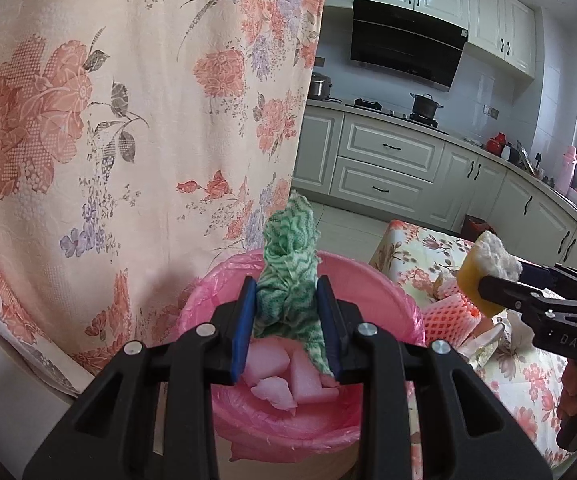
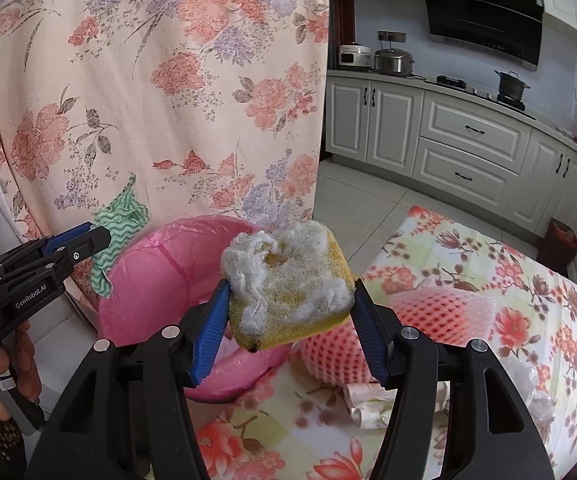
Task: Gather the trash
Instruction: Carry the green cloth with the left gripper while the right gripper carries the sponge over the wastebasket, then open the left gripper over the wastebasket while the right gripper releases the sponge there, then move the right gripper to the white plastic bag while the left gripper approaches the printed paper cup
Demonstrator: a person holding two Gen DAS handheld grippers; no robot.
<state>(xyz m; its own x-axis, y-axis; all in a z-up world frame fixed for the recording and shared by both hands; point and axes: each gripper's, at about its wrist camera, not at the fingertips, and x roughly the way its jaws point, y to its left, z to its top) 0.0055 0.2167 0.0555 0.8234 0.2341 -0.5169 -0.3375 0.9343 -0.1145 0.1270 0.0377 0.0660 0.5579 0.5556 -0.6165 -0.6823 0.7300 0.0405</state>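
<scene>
Left gripper (image 1: 288, 320) fingers clamped and raised, right gripper (image 2: 290, 312) fingers clamped, held level beside it

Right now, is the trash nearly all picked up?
Partly. Pink foam pieces already lie in the pink-lined bin. The left gripper holds a green cloth above it, and the right gripper holds a worn yellow sponge. A pink foam net and some wrappers wait on the table.

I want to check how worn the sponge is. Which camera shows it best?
The right wrist view: the sponge fills the centre, frayed white face toward the camera, held in the right gripper. The left wrist view shows it only small and side-on at the right edge.
</scene>
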